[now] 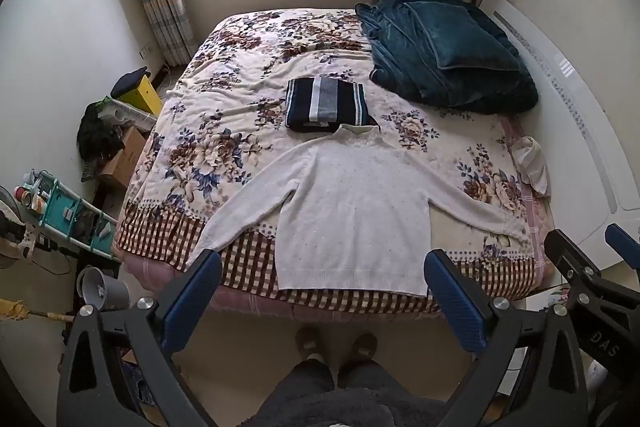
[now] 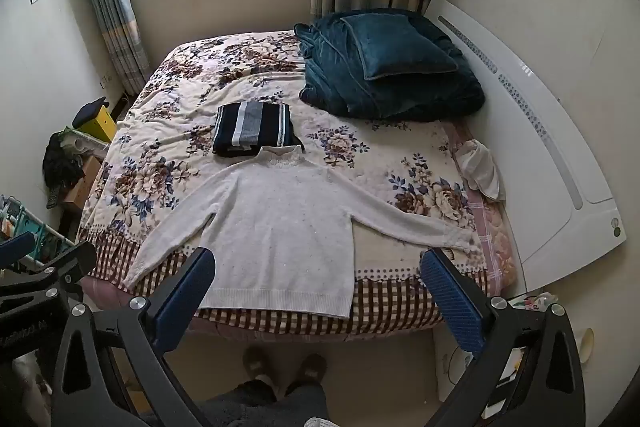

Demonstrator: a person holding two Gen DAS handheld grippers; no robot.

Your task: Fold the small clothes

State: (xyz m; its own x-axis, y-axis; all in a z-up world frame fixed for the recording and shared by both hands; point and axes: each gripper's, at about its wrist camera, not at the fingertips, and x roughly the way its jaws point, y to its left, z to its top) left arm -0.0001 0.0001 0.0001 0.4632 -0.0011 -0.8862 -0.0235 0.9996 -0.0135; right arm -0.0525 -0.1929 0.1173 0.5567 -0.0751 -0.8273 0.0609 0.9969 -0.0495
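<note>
A white long-sleeved sweater (image 1: pixel 352 211) (image 2: pixel 280 223) lies flat on the floral bedspread (image 1: pixel 224 95) (image 2: pixel 168 107), sleeves spread, hem at the near edge of the bed. Just beyond its collar rests a folded dark striped garment (image 1: pixel 325 103) (image 2: pixel 251 127). My left gripper (image 1: pixel 322 269) hovers open above the hem, well short of the fabric, nothing between its blue pads. My right gripper (image 2: pixel 318 267) is likewise open and empty over the hem. Each gripper's body shows at the edge of the other's view.
A teal blanket with a cushion (image 1: pixel 448 55) (image 2: pixel 388 67) is piled at the far right of the bed. A white headboard (image 1: pixel 568 115) runs along the right. A person's slippered feet (image 1: pixel 336 345) stand on the floor. Boxes, a teal rack (image 1: pixel 68 215) and clutter crowd the left.
</note>
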